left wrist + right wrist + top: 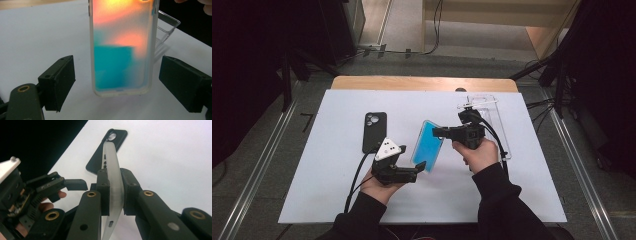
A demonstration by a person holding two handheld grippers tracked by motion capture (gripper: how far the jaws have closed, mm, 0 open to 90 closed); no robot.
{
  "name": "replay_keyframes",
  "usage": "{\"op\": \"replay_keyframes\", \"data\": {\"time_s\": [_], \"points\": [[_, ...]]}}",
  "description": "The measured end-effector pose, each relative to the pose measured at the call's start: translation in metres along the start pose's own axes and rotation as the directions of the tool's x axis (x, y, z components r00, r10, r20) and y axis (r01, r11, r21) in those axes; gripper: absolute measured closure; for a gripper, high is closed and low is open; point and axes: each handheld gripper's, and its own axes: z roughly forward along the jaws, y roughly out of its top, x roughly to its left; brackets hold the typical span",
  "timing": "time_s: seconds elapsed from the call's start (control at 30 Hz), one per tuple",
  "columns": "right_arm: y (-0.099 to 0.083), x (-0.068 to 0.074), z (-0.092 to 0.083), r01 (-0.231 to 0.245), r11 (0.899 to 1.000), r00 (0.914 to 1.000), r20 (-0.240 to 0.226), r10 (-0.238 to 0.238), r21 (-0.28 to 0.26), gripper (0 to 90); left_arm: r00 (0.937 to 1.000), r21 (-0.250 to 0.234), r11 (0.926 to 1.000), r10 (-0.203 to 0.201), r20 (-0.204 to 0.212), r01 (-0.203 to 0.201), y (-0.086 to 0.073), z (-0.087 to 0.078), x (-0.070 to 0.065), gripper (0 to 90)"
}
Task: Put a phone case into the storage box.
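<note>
While my right gripper (pixel 115 192) pinches the frosted phone case (pixel 428 145) by its edge and holds it tilted above the middle of the white worktop (pixel 332 200), my left gripper (pixel 117 85) sits with its jaws spread wide on either side of the case's lower end, and I see no pad touching it. Toward the left of the worktop's middle lies a black phone case (pixel 374 131) flat, and a clear case (pixel 492 117) rests near the far right corner, beyond my right hand (pixel 482 152).
</note>
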Motion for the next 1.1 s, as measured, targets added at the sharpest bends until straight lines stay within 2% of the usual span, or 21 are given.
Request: {"op": "replay_keyframes", "data": {"time_s": [0.07,0.17,0.3,0.4,0.6,0.77,0.83,0.97,1.0,1.03,1.07,1.1], "points": [[-0.001,0.002,-0.002,0.049,0.999,0.9987,0.011,-0.049,-0.012,76.8,0.9998,0.028,0.9996,-0.012,0.017,0.011,0.001,0.0,0.002,14.1],[-0.002,0.004,-0.005,0.118,0.993,0.9927,0.027,-0.118,-0.026,76.7,0.9999,0.077,0.997,-0.004,0.015,0.003,0.002,0.001,0.005,14.2],[-0.004,0.006,-0.006,0.203,0.979,0.9789,0.036,-0.201,-0.032,76.7,0.9979,0.135,0.9907,-0.027,0.059,0.019,0.004,0.002,0.009,14.2],[-0.006,0.006,-0.007,0.253,0.967,0.9672,0.034,-0.252,-0.033,76.7,0.9967,0.158,0.9874,-0.025,0.078,0.012,0.007,0.001,0.011,14.2],[-0.01,0.003,-0.009,0.313,0.95,0.9493,0.03,-0.313,-0.012,76.7,0.9938,0.174,0.9847,-0.03,0.107,0.011,0.013,-0.007,0.015,14.3],[-0.01,-0.002,-0.012,0.328,0.945,0.9445,-0.009,-0.328,-0.003,76.7,0.9887,0.205,0.9787,-0.031,0.147,0.0,0.018,-0.01,0.017,16.5],[-0.01,-0.003,-0.013,0.355,0.935,0.9347,-0.026,-0.355,-0.003,76.7,0.9861,0.213,0.977,-0.033,0.163,-0.003,0.02,-0.01,0.018,16.5],[-0.011,-0.002,-0.014,0.432,0.902,0.9011,-0.037,-0.432,0.0,76.7,0.983,0.22,0.9753,-0.021,0.183,-0.02,0.024,-0.013,0.02,17.5],[-0.011,-0.002,-0.015,0.443,0.897,0.8959,-0.04,-0.442,0.002,76.7,0.9817,0.221,0.9747,-0.009,0.19,-0.034,0.025,-0.014,0.02,17.7],[-0.011,-0.002,-0.015,0.456,0.89,0.8889,-0.051,-0.455,0.001,76.7,0.9803,0.214,0.9761,-0.005,0.197,-0.038,0.026,-0.014,0.02,21.9],[-0.012,-0.002,-0.015,0.462,0.887,0.8855,-0.059,-0.461,0.001,76.7,0.9797,0.213,0.9757,0.007,0.2,-0.05,0.027,-0.016,0.021,25.7],[-0.012,-0.002,-0.016,0.466,0.885,0.8826,-0.066,-0.465,-0.001,76.7,0.9782,0.215,0.9749,0.012,0.208,-0.058,0.029,-0.017,0.021,25.6]]}}
